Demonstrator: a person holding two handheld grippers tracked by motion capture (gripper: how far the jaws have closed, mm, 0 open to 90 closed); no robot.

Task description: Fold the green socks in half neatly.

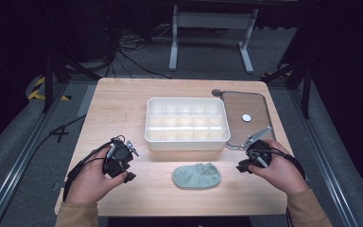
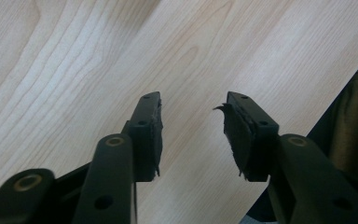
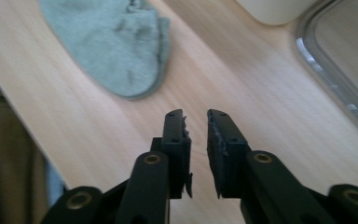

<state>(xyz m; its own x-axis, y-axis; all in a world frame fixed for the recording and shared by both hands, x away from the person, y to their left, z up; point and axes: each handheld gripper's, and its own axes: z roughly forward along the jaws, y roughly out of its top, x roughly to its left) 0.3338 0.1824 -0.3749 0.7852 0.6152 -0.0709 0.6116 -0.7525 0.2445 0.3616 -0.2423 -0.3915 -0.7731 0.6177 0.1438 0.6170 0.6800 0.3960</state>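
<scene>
A grey-green sock (image 1: pixel 196 176) lies flat on the wooden table (image 1: pixel 123 109) near its front edge, between my two hands. My left gripper (image 1: pixel 131 163) is held to the sock's left. Over bare wood, the left gripper (image 2: pixel 193 100) stands open with nothing between its jaws. My right gripper (image 1: pixel 243 166) is held to the sock's right. In the right gripper view the gripper (image 3: pixel 196 114) has only a narrow gap between its jaws, with nothing in it, and the sock (image 3: pixel 112 46) lies ahead to the upper left, apart from it.
A white box (image 1: pixel 187 142) with several compartments stands in the middle of the table. Beside it on the right lies a metal-rimmed tray (image 1: pixel 253 101) with a small white disc (image 1: pixel 246 117) on it. Its rim (image 3: pixel 335 79) lies close to the right gripper.
</scene>
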